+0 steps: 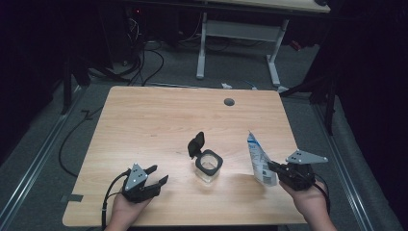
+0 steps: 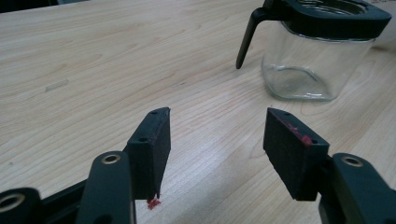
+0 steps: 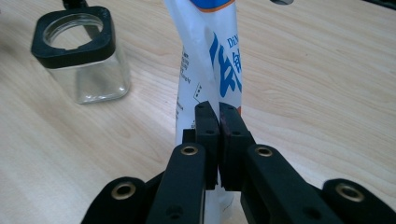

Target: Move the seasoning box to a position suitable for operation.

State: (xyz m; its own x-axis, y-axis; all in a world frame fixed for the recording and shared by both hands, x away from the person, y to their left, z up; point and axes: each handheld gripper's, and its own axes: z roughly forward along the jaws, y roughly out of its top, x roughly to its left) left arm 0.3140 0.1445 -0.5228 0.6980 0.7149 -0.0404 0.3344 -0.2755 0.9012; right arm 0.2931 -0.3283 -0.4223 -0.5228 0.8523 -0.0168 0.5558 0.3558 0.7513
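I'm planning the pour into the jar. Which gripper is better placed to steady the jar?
The left gripper. Its jaws stand open and empty, aimed at the open glass jar close by. The right gripper is clamped on the white and blue packet, held upright beside the jar, so it is occupied.

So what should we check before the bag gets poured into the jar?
1. Right tongs pinching the bag: ok, jaws are shut on it.
2. Jar lid flipped up, mouth uncovered: ok.
3. Jar standing upright on the table: ok.
4. Bag top cut or torn so it can pour: cannot tell.
5. Left tongs steadying the jar: not ok, they are open and apart from it.
6. Bag over the jar mouth: not ok, it is off to the jar's side.
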